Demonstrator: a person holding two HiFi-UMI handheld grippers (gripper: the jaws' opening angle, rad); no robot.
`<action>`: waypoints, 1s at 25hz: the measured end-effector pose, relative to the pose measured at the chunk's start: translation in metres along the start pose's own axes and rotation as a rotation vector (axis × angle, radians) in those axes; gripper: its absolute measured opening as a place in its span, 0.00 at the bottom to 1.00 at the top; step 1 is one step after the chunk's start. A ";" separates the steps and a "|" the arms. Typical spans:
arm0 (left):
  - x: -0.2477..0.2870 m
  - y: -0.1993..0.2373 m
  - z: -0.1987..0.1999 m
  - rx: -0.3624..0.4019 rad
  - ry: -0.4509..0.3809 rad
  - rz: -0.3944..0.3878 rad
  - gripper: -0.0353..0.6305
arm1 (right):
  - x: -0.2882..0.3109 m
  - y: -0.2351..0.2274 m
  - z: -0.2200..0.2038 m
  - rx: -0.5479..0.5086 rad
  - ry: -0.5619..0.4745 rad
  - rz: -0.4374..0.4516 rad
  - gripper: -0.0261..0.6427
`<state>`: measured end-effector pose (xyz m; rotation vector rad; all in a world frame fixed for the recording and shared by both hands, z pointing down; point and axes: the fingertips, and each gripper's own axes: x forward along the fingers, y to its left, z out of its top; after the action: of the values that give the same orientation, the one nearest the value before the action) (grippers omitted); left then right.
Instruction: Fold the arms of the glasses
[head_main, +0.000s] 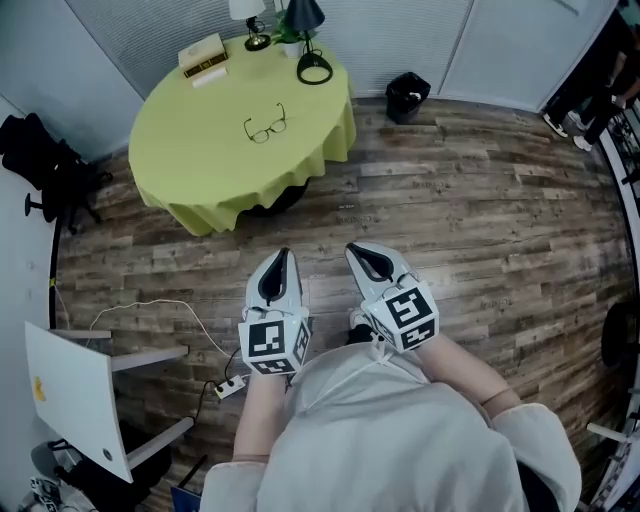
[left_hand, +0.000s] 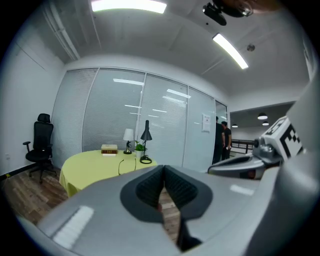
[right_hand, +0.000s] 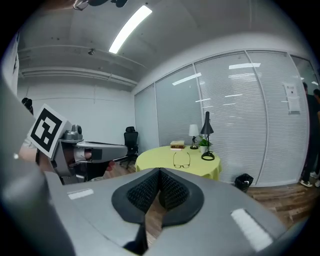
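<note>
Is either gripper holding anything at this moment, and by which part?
Nothing is held. The left gripper and right gripper are both shut and empty; the glasses lie apart on the table, arms unfolded.

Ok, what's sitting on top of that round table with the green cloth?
On the table: glasses with arms unfolded near the middle; at the far edge, stacked books, a small white lamp, a plant and a black lamp. The cloth covers the tabletop itself.
</note>
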<state>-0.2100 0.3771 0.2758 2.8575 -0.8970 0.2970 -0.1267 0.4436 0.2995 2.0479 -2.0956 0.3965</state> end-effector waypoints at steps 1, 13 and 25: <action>0.015 -0.005 0.003 -0.005 -0.004 0.007 0.06 | 0.004 -0.015 0.002 -0.004 0.002 0.012 0.04; 0.122 0.002 0.001 -0.075 0.030 0.116 0.06 | 0.075 -0.120 0.000 0.096 0.061 0.113 0.04; 0.279 0.099 0.003 -0.136 0.068 0.148 0.06 | 0.244 -0.195 0.032 -0.049 0.111 0.130 0.04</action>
<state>-0.0419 0.1425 0.3428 2.6463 -1.0734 0.3328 0.0620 0.1993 0.3574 1.8248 -2.1557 0.4626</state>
